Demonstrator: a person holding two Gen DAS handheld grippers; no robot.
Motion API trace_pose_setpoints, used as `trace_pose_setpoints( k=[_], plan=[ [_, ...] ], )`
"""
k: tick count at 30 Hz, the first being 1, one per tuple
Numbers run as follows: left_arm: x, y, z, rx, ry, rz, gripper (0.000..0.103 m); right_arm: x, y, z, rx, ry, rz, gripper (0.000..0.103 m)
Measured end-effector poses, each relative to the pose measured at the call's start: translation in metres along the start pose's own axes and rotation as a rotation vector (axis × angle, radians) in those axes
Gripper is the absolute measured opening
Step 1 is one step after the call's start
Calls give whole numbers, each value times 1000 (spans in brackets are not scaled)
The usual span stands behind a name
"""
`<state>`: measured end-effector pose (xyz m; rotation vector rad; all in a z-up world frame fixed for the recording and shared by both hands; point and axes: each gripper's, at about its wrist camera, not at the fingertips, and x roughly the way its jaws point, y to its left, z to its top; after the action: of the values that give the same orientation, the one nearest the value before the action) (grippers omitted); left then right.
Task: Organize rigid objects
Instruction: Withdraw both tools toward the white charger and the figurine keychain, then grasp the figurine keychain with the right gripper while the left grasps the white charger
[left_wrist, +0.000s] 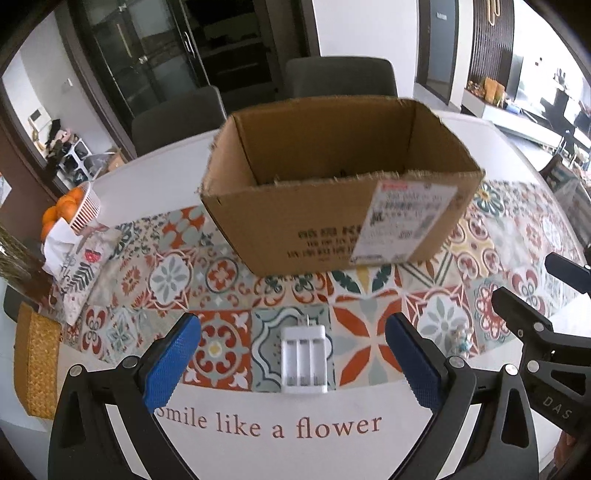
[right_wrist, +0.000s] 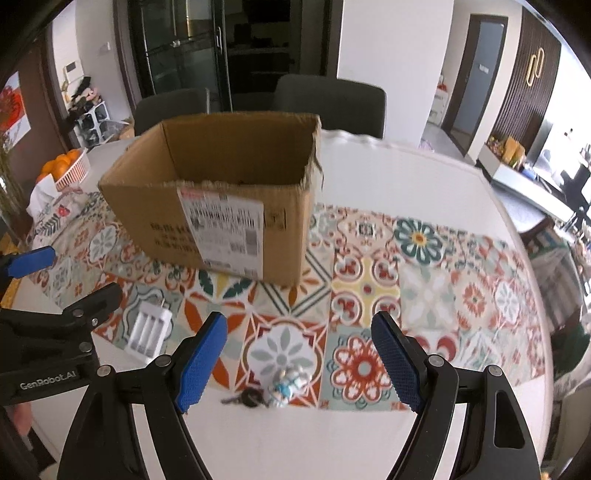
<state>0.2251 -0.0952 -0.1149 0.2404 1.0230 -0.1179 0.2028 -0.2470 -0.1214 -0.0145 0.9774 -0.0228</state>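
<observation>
You are holding your left hand-held gripper (left_wrist: 293, 360) spread wide and empty, with the white battery charger (left_wrist: 303, 360) lying on the table (left_wrist: 480, 147) between its blue fingers. Your right hand-held gripper (right_wrist: 299, 360) is likewise gaping, framing a small blue-and-white figurine (right_wrist: 288, 384) with keys (right_wrist: 247, 398) just beside it; the left view is showing the figurine only as a blur. The open cardboard box (left_wrist: 332, 206) is standing farther back on the patterned mat (right_wrist: 424, 288). Only the right view is catching both items together.
</observation>
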Motion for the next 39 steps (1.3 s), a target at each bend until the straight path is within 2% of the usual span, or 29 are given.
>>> trace_pose_setpoints(
  k=[9, 20, 28, 39],
  plan=[
    [19, -5, -22, 20, 44, -23, 101, 16, 1, -30, 54, 41, 23, 78],
    [37, -12, -44, 34, 57, -62, 100, 38, -4, -62, 165, 65, 63, 63],
    [58, -14, -55, 26, 82, -60, 100, 60, -6, -78, 228, 100, 75, 52],
    [73, -7, -60, -2, 66, -44, 99, 81, -6, -85, 302, 113, 67, 44]
  ],
)
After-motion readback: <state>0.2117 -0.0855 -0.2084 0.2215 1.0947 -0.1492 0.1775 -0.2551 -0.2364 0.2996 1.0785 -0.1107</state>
